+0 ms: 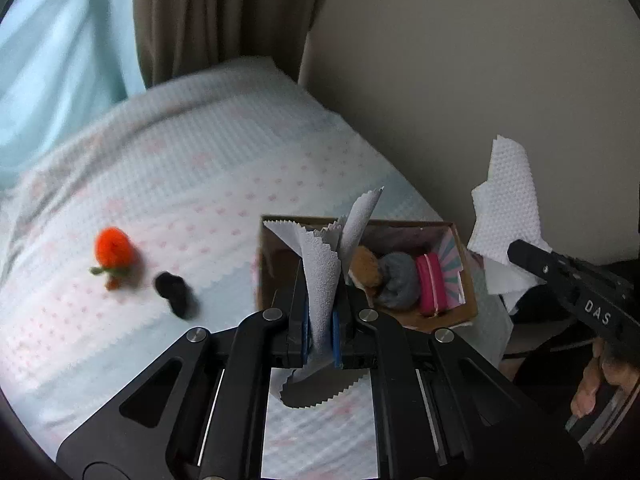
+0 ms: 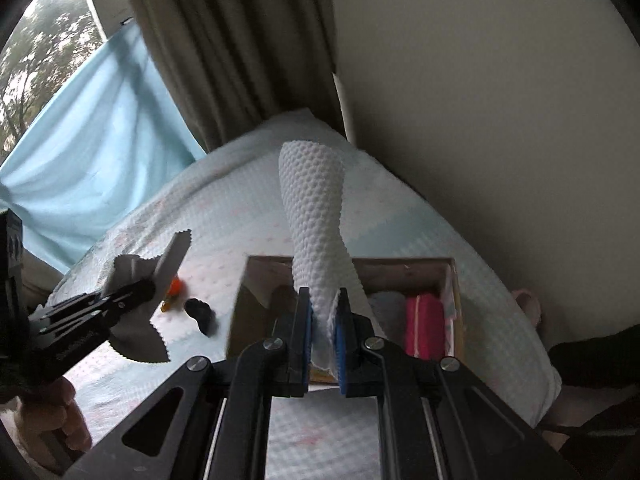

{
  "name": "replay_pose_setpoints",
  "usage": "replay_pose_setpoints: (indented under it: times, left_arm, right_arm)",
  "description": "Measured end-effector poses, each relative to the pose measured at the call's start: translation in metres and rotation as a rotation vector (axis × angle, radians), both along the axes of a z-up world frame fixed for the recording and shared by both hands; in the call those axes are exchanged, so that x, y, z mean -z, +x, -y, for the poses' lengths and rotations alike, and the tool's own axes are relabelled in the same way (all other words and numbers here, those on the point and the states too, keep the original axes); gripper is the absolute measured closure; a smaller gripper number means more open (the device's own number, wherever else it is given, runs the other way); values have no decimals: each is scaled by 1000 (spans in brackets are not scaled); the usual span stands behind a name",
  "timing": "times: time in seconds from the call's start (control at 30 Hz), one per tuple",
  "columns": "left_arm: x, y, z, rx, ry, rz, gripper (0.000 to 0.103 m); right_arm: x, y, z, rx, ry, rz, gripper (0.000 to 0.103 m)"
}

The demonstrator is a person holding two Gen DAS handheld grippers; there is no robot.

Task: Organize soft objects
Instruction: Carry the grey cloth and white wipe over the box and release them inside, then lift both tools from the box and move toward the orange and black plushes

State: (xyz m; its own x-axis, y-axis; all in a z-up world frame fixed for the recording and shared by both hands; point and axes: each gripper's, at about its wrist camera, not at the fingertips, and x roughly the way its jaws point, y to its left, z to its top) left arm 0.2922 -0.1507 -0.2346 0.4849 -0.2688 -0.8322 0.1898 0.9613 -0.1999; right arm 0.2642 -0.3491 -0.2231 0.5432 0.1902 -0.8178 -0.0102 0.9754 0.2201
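**Two limp cloths held above the box**

Grey cloth (image 1: 320, 280) with pinked edges: thin, floppy, almost weightless, folding and flaring wherever unsupported. Best pinched at a bunched middle, as here, so that loose corners do not trail. White dimpled cloth (image 2: 316, 232): thicker, spongy, standing up in a loose roll above the grip, likely to spring open once released.

Left gripper (image 1: 320, 320): jaws nearly closed, clamped on the grey cloth's gathered waist, one tail hanging below over the bed (image 1: 180, 168), the upper points fanned in front of the cardboard box (image 1: 466, 300). Right gripper (image 2: 323, 320): jaws likewise drawn in tight on the white cloth's lower end, just before the box's near edge.

Inside the box: a brown soft toy (image 1: 365, 268), a grey woolly ball (image 1: 396, 278), a pink pouch (image 1: 431, 282), packed side by side. Left out on the bed, well apart from the box: an orange plush (image 1: 113, 254) and a small black item (image 1: 176, 288), blurred.
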Motion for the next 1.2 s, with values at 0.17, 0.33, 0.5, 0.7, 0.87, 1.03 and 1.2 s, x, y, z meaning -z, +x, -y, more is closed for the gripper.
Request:
replay_pose_setpoints:
  times: [0.17,0.33,0.5,0.7,0.87,1.03,1.2]
  left_arm:
    - [35,22,28,-15,30,-57,97]
    - [72,47,47,-32,68,-112,97]
    - [110,68,52,-44,114,-181,97]
    - [143,74,55,-43,169,-250,97]
    - [149,76,61,-30,218,-274,96]
    - [144,78,69,-11,244,-261,36]
    - [137,75,72,2,245,-249,0]
  right_arm:
    - [33,17,17,-24,35,-72,94]
    - [71,35,31,-63,70,-151,94]
    - [104,43,26,-153,49,-207,94]
    - [130,39,13,-260,-15,-255,94]
    - [147,30,13,-314,-46,-290,94]
    - [150,24,14,-355,-75,-267,92]
    - [156,19,18,-362,-4,-291,0]
